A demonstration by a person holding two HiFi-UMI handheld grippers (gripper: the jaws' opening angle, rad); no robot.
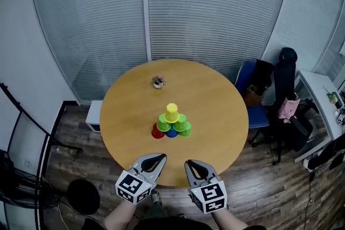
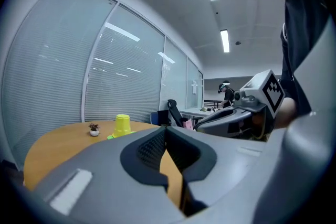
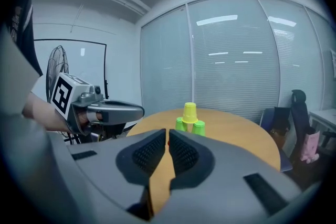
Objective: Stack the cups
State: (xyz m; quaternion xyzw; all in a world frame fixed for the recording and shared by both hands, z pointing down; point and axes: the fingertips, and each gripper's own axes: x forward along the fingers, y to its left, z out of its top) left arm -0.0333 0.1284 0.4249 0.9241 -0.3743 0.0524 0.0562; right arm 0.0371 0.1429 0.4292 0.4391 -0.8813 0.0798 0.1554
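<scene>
Cup pyramid (image 1: 171,122) at table (image 1: 221,99) centre; plant pot (image 1: 157,82) toward far edge. Left gripper (image 1: 159,159), right gripper (image 1: 190,165) over near edge, jaws together, empty.

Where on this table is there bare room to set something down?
Bare wood left and right of the cup pyramid out to the table rim, and before it toward the near edge. Crowded: the middle, potted plant behind.

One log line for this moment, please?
yellow plastic cup: tops pyramid | left hand-held gripper: shut, empty | right hand-held gripper: shut, empty
</scene>
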